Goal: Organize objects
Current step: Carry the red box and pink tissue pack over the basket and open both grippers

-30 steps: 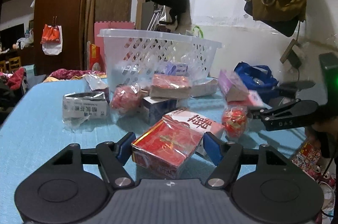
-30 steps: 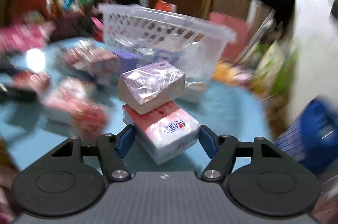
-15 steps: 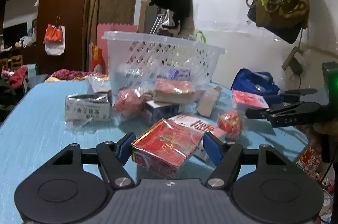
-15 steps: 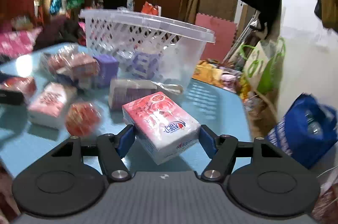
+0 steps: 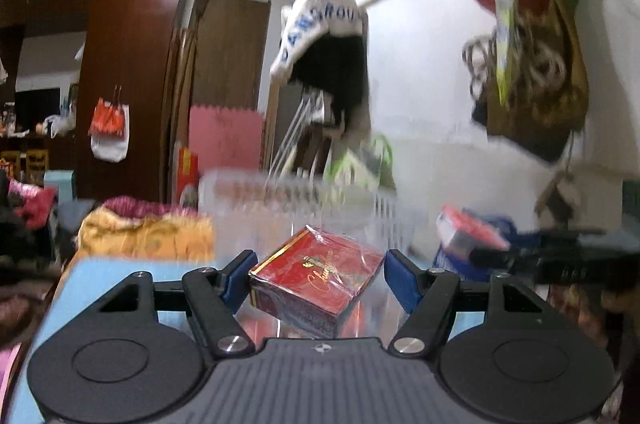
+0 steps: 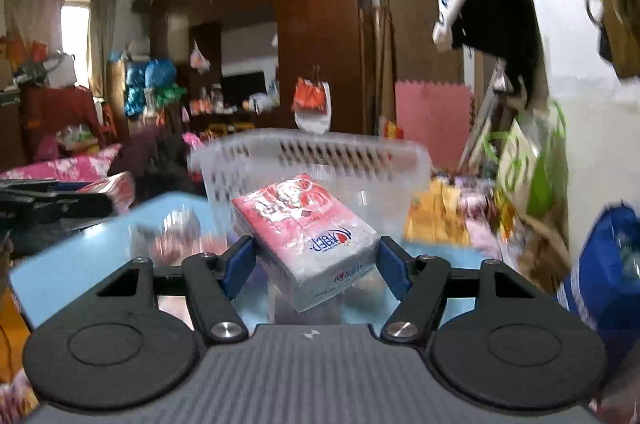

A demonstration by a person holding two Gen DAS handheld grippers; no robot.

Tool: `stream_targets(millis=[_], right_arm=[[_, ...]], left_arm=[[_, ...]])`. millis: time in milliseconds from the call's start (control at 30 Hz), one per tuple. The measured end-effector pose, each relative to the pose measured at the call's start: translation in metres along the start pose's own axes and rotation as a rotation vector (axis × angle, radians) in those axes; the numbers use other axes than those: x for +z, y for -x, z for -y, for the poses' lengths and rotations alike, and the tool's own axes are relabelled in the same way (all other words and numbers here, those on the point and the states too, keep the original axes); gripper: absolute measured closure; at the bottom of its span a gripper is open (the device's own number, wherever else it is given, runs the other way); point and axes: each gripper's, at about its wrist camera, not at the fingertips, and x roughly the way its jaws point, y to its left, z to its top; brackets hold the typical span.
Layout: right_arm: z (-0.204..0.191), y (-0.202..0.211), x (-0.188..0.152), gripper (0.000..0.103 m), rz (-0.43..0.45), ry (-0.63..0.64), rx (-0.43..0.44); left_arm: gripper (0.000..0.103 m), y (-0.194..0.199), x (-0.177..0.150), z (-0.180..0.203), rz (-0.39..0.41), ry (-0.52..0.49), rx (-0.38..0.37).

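The left gripper (image 5: 316,274) clamps a glossy, cellophane-wrapped red box (image 5: 316,282), tilted and raised clear of the blue table (image 5: 100,276). The right gripper (image 6: 314,262) pinches a soft plastic-wrapped pink tissue pack (image 6: 306,228) likewise aloft. Beyond both, the white slotted plastic basket (image 6: 320,151) is motion-blurred, its contents unreadable.

A blue-covered table (image 6: 72,264) carries a white plastic basket (image 6: 312,155) and blurred, seemingly wrapped packets (image 6: 176,240)
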Motion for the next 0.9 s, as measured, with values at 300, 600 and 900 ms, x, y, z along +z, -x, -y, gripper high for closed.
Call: stream_targets(millis=[300, 600, 900], right_arm=[[0.025, -0.096, 0.065, 0.033, -0.077, -0.059, -0.038], [0.022, -0.122, 0.059, 0.004, -0.126, -0.100, -0.066], [0.012, -0.034, 0.003, 0.000, -0.093, -0.175, 0.128]], left_arm=[[0.030, -0.126, 0.081, -0.018, -0.140, 0.116, 0.083], [0.021, -0.173, 0.066, -0.037, -0.241, 0.173, 0.119], [0.007, -0.063, 0.031, -0.047, -0.159, 0.058, 0.096]])
